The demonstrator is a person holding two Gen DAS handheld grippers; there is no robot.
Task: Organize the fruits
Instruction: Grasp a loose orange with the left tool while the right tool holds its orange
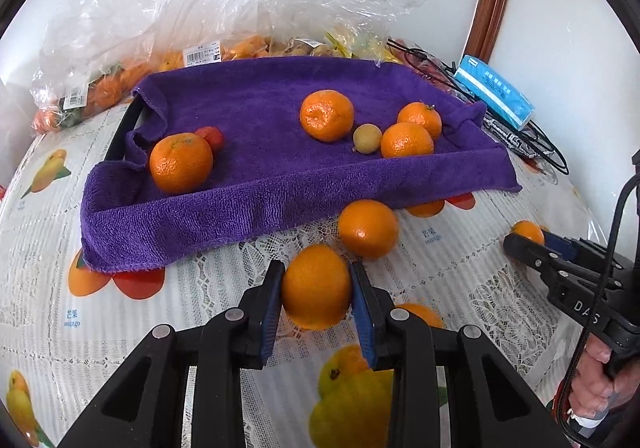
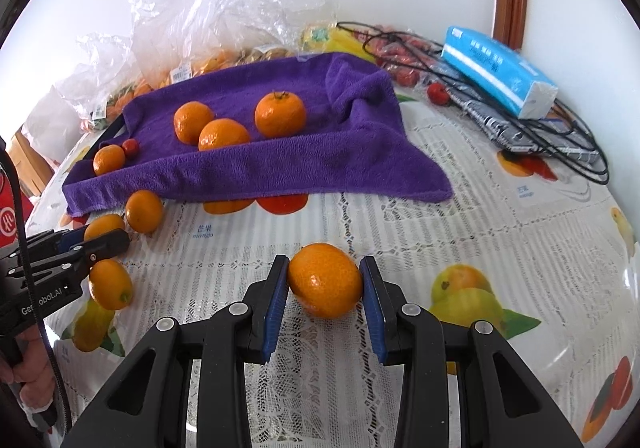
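Observation:
My left gripper (image 1: 317, 288) is shut on an orange kumquat (image 1: 316, 286) just above the tablecloth, near the front edge of the purple towel (image 1: 248, 199). My right gripper (image 2: 324, 280) is shut on another kumquat (image 2: 325, 280); it also shows in the left wrist view (image 1: 524, 238). The towel lines a black tray (image 1: 124, 127) and holds several oranges (image 1: 327, 114), a small yellow-green fruit (image 1: 367, 138) and a small red fruit (image 1: 211, 135). A loose kumquat (image 1: 368, 228) lies by the towel's edge, and another (image 2: 110, 284) lies below the left gripper (image 2: 106, 238).
Clear plastic bags of fruit (image 1: 100, 59) stand behind the tray against the wall. A blue tissue pack (image 2: 500, 71), black cables (image 2: 560, 143) and small red fruits (image 2: 438, 92) lie at the back right. The tablecloth (image 2: 400, 232) has printed fruit pictures.

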